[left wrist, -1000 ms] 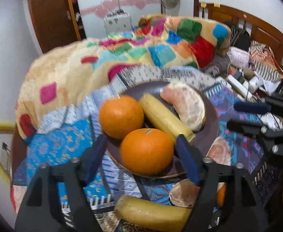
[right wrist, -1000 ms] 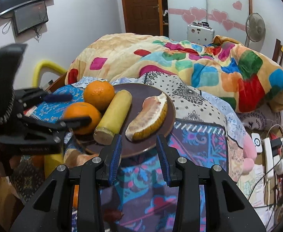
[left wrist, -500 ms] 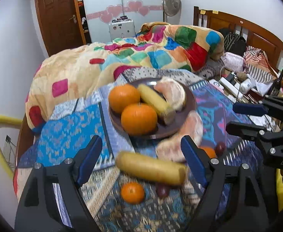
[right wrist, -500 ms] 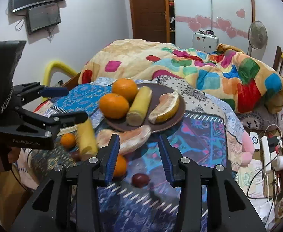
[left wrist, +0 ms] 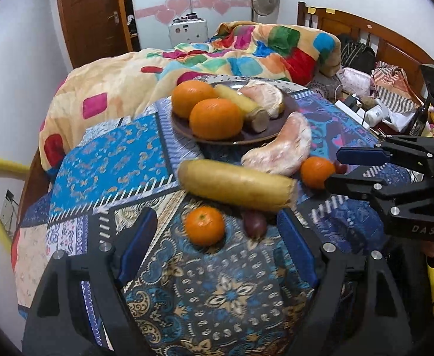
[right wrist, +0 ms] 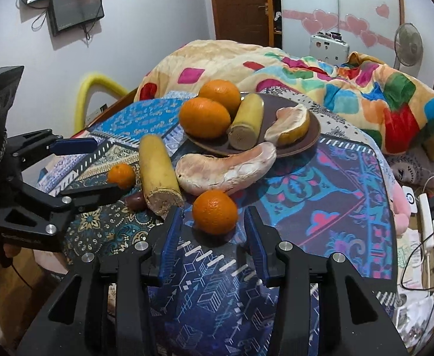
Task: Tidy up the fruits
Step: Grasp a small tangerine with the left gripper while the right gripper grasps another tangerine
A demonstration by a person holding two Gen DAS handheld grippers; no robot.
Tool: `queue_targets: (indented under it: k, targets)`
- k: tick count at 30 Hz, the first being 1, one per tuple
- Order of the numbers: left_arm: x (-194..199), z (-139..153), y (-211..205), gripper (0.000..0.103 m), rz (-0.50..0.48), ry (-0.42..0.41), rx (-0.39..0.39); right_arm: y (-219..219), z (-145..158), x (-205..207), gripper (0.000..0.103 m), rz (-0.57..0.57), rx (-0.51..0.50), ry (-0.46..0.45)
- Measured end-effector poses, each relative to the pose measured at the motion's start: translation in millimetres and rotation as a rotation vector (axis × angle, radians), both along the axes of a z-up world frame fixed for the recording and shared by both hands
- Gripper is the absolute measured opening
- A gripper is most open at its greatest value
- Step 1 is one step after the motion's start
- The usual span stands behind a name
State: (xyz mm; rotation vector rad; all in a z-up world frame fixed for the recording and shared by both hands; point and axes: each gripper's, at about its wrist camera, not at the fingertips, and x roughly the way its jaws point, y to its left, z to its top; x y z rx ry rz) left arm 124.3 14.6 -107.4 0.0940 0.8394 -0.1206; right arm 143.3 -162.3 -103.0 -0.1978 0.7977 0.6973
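A brown plate (left wrist: 184,129) (right wrist: 306,145) holds two big oranges (left wrist: 216,118) (right wrist: 204,117), a banana piece (right wrist: 245,124) and a pomelo wedge (right wrist: 291,123). On the patterned cloth in front lie a banana (left wrist: 236,184) (right wrist: 157,175), a pomelo wedge (left wrist: 279,149) (right wrist: 226,169), two small oranges (left wrist: 205,225) (right wrist: 215,212) and a dark plum (left wrist: 255,224). My left gripper (left wrist: 217,243) is open and empty, just before the small orange and plum. My right gripper (right wrist: 214,234) is open, its fingers either side of the other small orange, apart from it.
A colourful quilt (left wrist: 246,50) lies heaped behind the plate. A wooden headboard (left wrist: 380,38), power strips and clutter (left wrist: 362,109) are to the right. A yellow frame (right wrist: 98,89) stands at the left by the wall.
Both grippers have drawn back from the plate toward me. The loose fruit on the cloth has come into view. Both stay open and empty.
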Motion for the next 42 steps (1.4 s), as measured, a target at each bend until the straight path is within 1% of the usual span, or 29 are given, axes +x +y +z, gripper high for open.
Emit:
queue_targets:
  k: [7,9,10,12,14,15,16,19,23,31,34,38,42]
  targets:
    - [2.3,-17.7,20.1,0.063,0.015,0.030,-0.059,8.9,-14.0,6.5,0.039,0.006,-0.026,0.016]
    - [4.3,-23.3,21.1,0.054,0.013,0.042,-0.061,9.4,-16.2,8.0,0.036,0.003,-0.027,0.016]
    - [5.6,-25.6,21.2,0.052,0.010,0.046,-0.063,9.4,-16.4,8.1,0.034,0.000,-0.029,0.011]
    - [7.7,-30.0,21.5,0.043,0.008,0.054,-0.074,8.3,-16.0,8.5,0.034,0.002,-0.023,0.013]
    - [9.3,-31.9,21.6,0.039,-0.001,0.056,-0.094,7.1,-15.9,8.7,0.034,0.003,-0.014,0.019]
    - [8.7,-31.8,21.1,0.035,-0.005,0.047,-0.099,6.9,-15.8,8.1,0.034,0.003,-0.012,0.019]
    - [8.0,-31.4,21.0,0.034,-0.010,0.044,-0.098,6.4,-14.9,7.3,0.033,0.001,-0.012,0.016]
    - [6.4,-29.8,19.4,0.033,-0.007,0.033,-0.080,4.3,-10.8,5.8,0.033,-0.005,-0.003,0.009]
    - [5.5,-23.3,23.1,0.033,0.000,0.027,-0.096,-0.4,-1.4,5.0,0.033,-0.011,0.013,-0.006]
    - [8.8,8.8,23.0,0.033,0.004,-0.046,-0.100,-11.6,22.5,7.7,0.033,-0.041,0.040,-0.056]
    - [14.8,19.3,20.0,0.033,0.004,-0.077,-0.097,-15.1,31.0,13.3,0.033,-0.055,0.045,-0.075]
    - [31.1,29.0,16.9,0.033,0.004,-0.098,-0.107,-17.2,40.0,24.3,0.033,-0.072,0.053,-0.095]
    - [47.9,33.0,14.5,0.033,0.002,-0.112,-0.100,-18.8,46.1,38.3,0.033,-0.091,0.053,-0.109]
